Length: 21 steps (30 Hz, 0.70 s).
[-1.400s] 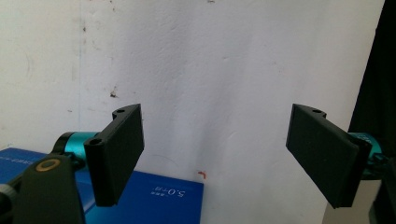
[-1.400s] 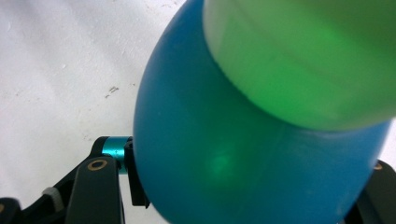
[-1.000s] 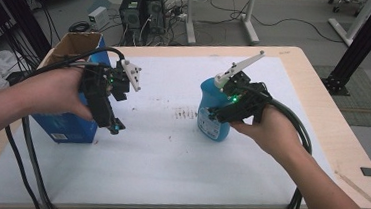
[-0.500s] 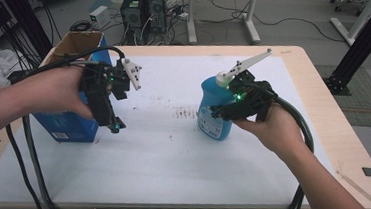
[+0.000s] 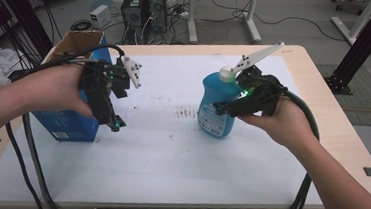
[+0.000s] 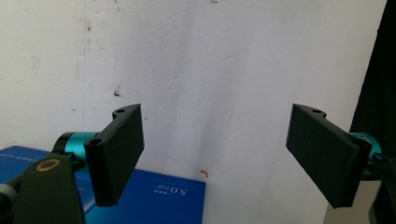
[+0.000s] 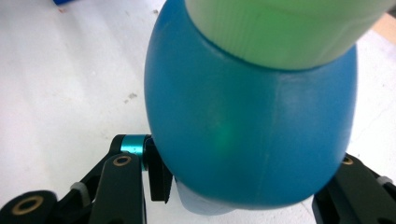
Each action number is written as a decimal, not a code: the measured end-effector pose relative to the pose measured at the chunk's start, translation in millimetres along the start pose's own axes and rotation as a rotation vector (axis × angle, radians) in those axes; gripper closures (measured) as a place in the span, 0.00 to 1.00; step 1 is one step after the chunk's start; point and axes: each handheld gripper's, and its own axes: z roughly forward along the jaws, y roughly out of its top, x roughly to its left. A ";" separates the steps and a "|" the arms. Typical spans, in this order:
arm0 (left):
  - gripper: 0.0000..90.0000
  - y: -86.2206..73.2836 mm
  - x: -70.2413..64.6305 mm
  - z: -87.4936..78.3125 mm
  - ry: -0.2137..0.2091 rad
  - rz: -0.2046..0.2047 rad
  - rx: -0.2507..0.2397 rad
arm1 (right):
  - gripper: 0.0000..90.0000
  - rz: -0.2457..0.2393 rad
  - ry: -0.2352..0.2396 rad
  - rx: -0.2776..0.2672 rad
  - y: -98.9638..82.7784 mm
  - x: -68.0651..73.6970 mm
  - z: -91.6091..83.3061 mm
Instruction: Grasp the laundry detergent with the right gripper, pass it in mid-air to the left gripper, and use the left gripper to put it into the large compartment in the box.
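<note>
Standing upright on the white table cover [image 5: 167, 183], right of centre, the blue bottle [image 5: 217, 107] is now clamped by the right gripper [image 5: 221, 109], whose jaws have just closed onto its body; judged ready to lift. The left gripper [image 5: 113, 121] hangs wide open, empty, beside the blue box [image 5: 69, 125].

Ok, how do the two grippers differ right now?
The right gripper is shut on the blue bottle, gripping its body; the left gripper is open with nothing between its jaws. The right reaches sideways at the upright bottle; the left points down beside the blue box. Both are black, hand-held and cabled.
</note>
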 end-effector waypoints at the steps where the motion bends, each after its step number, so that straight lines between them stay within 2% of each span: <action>1: 0.21 0.5 0.0 -0.8 0.001 -0.001 -0.002 | 0.53 0.000 0.000 0.000 0.0 0.0 0.0; 6: 0.21 5.5 1.9 -11.2 0.012 0.009 -0.023 | 0.53 -0.057 0.044 -0.009 14.5 -3.8 -11.9; 11: 0.21 10.0 3.2 -22.1 0.018 0.011 -0.043 | 0.53 -0.090 0.083 -0.013 25.9 -6.6 -18.8; 15: 0.21 16.1 5.9 -38.0 0.017 0.017 -0.084 | 0.53 -0.129 0.147 -0.015 38.6 -8.3 -24.8; 16: 0.21 16.1 5.9 -38.0 0.017 0.017 -0.084 | 0.53 -0.129 0.147 -0.015 38.6 -8.3 -24.8; 17: 0.21 17.6 6.8 -41.6 0.019 0.025 -0.087 | 0.53 -0.144 0.171 -0.012 43.6 -8.1 -26.5; 20: 0.21 21.7 9.0 -51.3 0.016 0.040 -0.103 | 0.53 -0.160 0.189 -0.005 48.7 -7.9 -28.5; 21: 0.21 24.0 10.5 -57.7 0.012 0.041 -0.113 | 0.53 -0.180 0.203 -0.001 54.0 -7.3 -30.3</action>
